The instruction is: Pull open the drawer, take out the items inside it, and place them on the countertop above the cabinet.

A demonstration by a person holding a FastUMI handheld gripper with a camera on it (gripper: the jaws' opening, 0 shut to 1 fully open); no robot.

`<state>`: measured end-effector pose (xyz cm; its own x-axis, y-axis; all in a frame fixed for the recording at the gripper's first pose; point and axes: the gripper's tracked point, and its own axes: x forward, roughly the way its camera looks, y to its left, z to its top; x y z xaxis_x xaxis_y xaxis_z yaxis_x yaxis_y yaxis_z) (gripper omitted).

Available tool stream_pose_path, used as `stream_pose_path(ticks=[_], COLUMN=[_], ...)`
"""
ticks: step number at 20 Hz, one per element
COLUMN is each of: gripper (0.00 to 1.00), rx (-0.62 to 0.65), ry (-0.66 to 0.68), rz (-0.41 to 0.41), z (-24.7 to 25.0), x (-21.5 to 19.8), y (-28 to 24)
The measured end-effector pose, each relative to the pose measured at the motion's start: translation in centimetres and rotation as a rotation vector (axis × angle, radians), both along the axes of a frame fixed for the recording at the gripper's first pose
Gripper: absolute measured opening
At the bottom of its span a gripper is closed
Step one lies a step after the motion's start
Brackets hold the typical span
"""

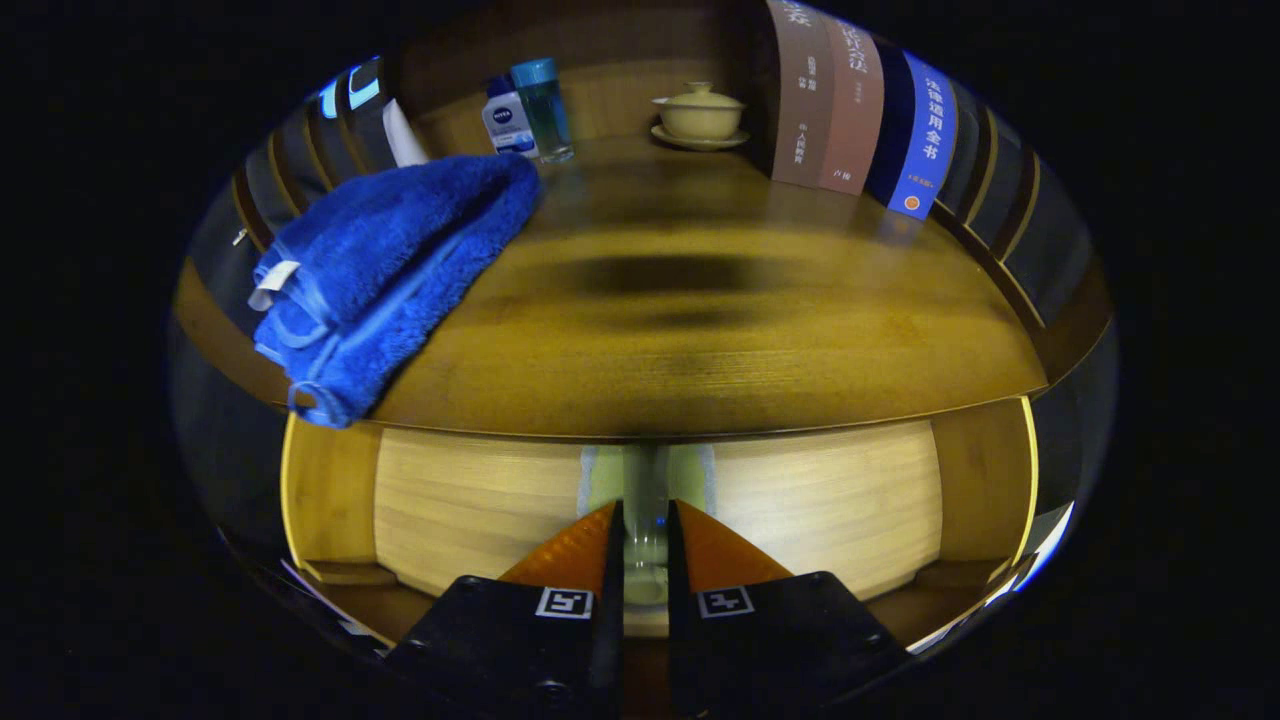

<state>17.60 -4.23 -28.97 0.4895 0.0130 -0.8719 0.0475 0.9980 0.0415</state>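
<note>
A slim clear glass-like bottle (645,500) is clamped between the nearly closed fingers of the gripper (645,520), held in front of the pale wooden drawer (480,500). It should be lifted upright and set onto the bare brown wooden countertop (700,330), away from the folded blue towel (390,270). A lidded cream teacup (698,112) and upright books (860,110) are seen at the back.

We saw the drawer (470,500), pale wood, its front below the tabletop (720,330); whether it stood open we could not tell. A clear, upright bottle-like item (645,490) stood between the fingers (600,560) of the gripper (645,530), which pressed on it from both sides. A folded blue towel (385,270) overhung the tabletop's front corner
</note>
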Motion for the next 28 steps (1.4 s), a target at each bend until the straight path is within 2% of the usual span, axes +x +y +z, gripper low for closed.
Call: stream_pose_path(ticks=[4,12,15,18,24,28], gripper=[0.23,0.23,0.23,0.23,0.23,0.23], rx=[0.078,0.085,0.076,0.038,-0.021,-0.075], ry=[0.001,-0.045,-0.096,-0.147,-0.152,-0.137], rz=[0.015,0.012,0.011,0.025,0.042,0.046], z=[4.2,10.6,12.3,12.3,10.4,9.2], x=[-1.8,-2.1,0.0,4.3,11.1,13.2], y=[1.1,-0.4,-0.5,-0.8,-0.5,-0.9])
